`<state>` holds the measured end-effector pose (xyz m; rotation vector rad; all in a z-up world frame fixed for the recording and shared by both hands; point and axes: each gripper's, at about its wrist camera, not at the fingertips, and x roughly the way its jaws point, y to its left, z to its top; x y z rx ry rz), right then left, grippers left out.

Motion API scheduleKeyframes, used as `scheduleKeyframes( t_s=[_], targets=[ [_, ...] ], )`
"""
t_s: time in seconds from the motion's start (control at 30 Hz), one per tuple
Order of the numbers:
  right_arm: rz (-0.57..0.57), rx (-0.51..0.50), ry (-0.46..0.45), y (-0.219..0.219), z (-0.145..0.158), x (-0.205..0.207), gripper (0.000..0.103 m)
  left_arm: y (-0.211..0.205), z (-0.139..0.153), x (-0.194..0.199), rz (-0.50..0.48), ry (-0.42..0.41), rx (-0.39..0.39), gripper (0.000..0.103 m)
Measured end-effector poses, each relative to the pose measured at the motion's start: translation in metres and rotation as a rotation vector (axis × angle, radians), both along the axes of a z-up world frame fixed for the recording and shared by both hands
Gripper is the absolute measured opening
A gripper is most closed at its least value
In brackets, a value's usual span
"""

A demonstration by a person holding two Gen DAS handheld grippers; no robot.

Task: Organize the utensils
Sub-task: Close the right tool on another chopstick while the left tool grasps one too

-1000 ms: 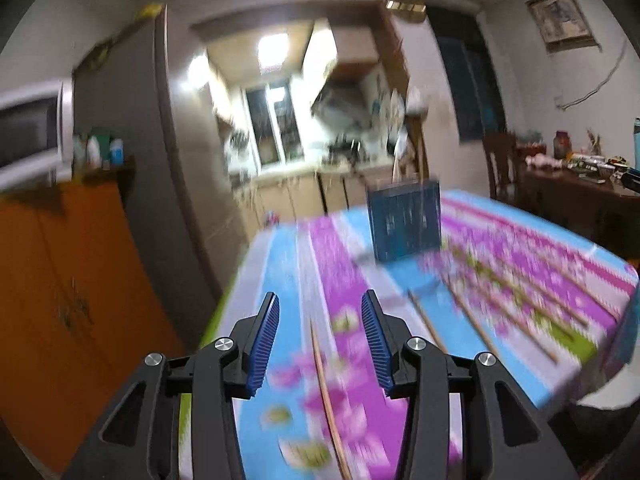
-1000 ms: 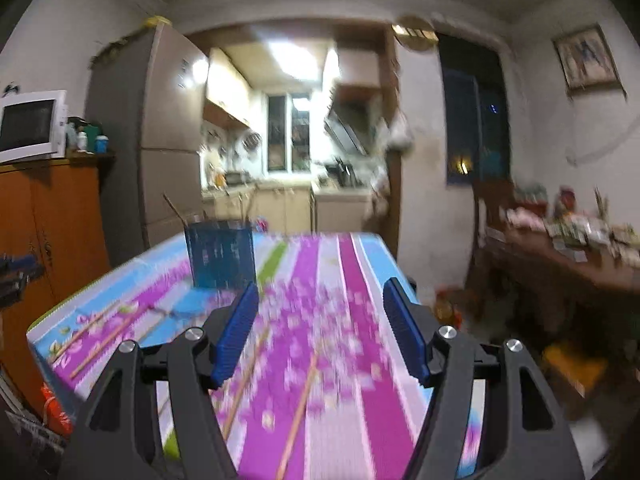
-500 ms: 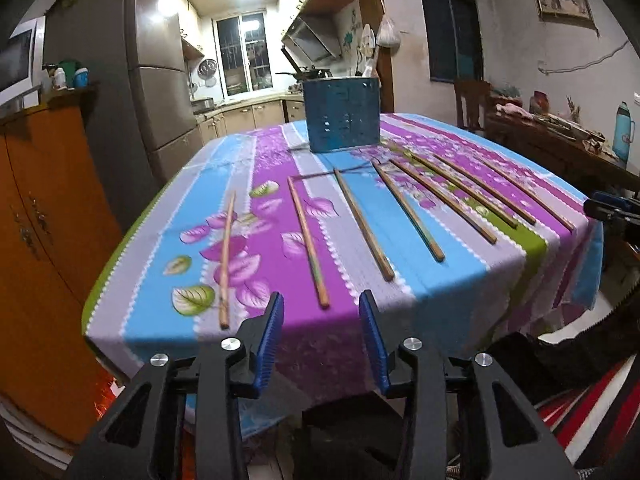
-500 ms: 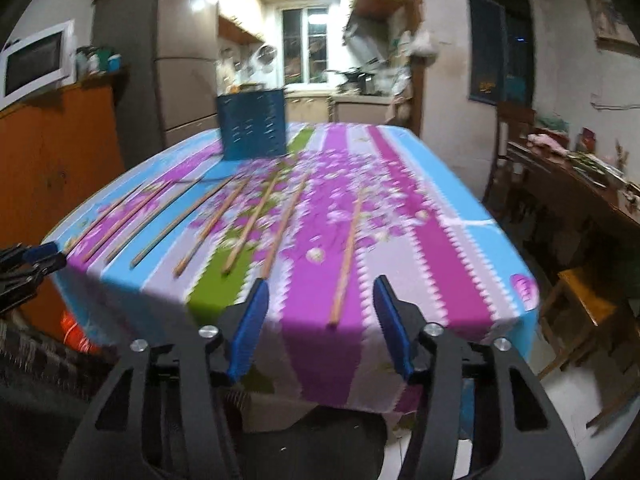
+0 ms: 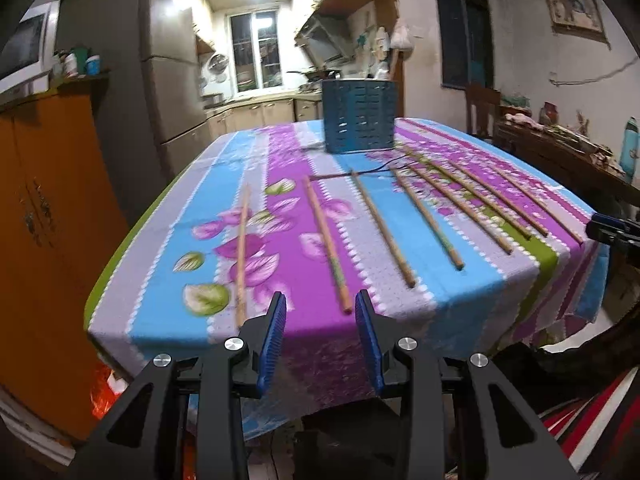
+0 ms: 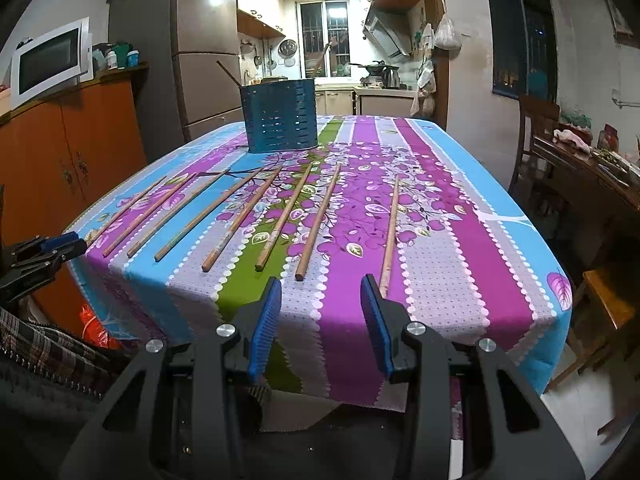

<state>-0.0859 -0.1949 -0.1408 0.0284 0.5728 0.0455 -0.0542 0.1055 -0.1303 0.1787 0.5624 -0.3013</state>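
Observation:
Several wooden chopsticks (image 5: 327,242) (image 6: 319,220) lie side by side on the striped floral tablecloth (image 5: 280,216) (image 6: 448,240), pointing toward a blue perforated utensil holder (image 5: 359,115) (image 6: 279,116) at the table's far end. One chopstick stands in the holder in the right wrist view. My left gripper (image 5: 320,306) is open and empty at the near table edge, just before the second chopstick from the left. My right gripper (image 6: 320,290) is open and empty at the near edge, between two chopstick ends (image 6: 389,236).
An orange cabinet (image 5: 44,216) with a microwave (image 6: 50,60) stands left of the table. A wooden chair (image 6: 538,128) and a cluttered side table (image 5: 560,148) stand to the right. The other gripper shows at each view's side (image 5: 612,230) (image 6: 44,250).
Both grippers pulled back from over the table to its near edge, then the left one edged slightly closer. The whole row of chopsticks came into view. Both stay open.

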Motion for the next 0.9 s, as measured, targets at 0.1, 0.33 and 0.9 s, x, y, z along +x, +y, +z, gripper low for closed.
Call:
scheduleKeyframes(
  t_s=[0.1,0.33,0.9],
  targets=[
    [0.004,-0.001,-0.009,0.002,0.002,0.002,0.039,-0.013,0.002,0.001,-0.053,-0.008,-0.006,0.038],
    [0.012,-0.001,-0.023,0.005,0.004,0.011,0.034,-0.033,0.003,0.02,-0.073,0.01,0.025,0.031],
    [0.096,-0.1,0.007,0.053,-0.019,0.055,0.025,-0.034,0.003,0.045,-0.031,0.038,0.019,0.026]
  ],
)
